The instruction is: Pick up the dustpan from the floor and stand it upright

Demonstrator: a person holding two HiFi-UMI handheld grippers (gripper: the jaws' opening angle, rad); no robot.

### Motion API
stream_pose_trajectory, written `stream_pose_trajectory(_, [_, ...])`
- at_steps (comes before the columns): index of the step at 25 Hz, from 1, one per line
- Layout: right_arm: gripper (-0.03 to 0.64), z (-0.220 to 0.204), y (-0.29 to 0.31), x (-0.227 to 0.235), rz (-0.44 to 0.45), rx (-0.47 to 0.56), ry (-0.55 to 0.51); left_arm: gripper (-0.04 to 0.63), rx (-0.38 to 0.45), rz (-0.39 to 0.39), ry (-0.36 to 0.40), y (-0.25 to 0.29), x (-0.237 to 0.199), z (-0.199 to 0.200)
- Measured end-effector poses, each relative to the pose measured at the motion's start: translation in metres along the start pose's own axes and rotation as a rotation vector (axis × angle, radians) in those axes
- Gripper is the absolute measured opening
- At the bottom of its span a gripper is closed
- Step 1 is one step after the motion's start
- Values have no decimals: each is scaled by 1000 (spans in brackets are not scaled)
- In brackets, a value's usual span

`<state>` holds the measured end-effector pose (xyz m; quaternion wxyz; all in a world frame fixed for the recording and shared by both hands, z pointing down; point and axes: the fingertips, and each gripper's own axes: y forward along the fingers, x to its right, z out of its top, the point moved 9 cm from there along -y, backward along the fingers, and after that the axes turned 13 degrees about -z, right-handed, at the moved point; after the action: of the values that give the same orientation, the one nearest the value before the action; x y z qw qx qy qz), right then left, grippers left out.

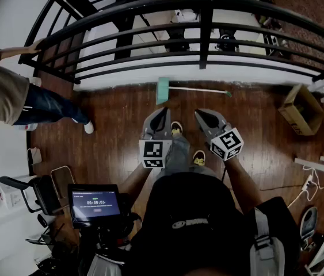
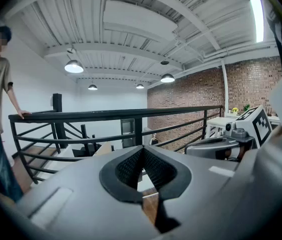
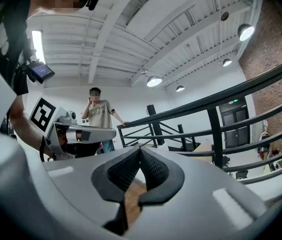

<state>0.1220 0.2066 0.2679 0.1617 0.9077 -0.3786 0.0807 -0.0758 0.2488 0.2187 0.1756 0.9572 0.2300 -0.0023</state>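
both left gripper (image 1: 163, 112) and right gripper (image 1: 199, 115) are closed, dustpan (image 1: 162, 91) seemingly flat.

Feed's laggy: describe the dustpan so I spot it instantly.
Find the black railing across the top of the head view; wooden floor starts below it. The dustpan lies there: a teal pan with a thin white handle pointing right, unlike the brown cardboard box.

The wooden floor (image 1: 115, 131) carries the dustpan (image 1: 163, 91), lying flat; a cardboard box (image 1: 301, 109) sits well right of the dustpan.
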Motion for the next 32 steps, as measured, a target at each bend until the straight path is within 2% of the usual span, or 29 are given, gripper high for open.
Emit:
stream_pose_trajectory(3, [3,1,42,15,15,4,-30,20,18,-3,6,32,-34,-1])
stream_pose_trajectory(5, [3,0,59,24,9,-32,-38,20,-8,-26,-21,51,-50,-2])
stream_pose_trajectory(9, [3,-2,90,46,-45,-123,-55,20,-4,-66,-66,88,-82,-2])
stream_pose_trajectory(15, [3,7,139,62,-105,-177,-60,20,10,-104,-89,127,-136,9])
stream_pose_trajectory(22, [3,-10,154,126,-238,-238,19,20,-70,-171,-115,195,-149,-7])
stream_pose_trajectory(24, [3,-21,158,153,-273,-243,43,20,-83,-187,-108,217,-148,-13])
stream_pose_trajectory(28, [3,-67,163,205,-325,-271,120,20,-112,-179,-22,264,-151,-34])
stream_pose_trajectory(32, [3,-123,163,260,-357,-320,144,20,-155,-155,-51,312,-149,-75])
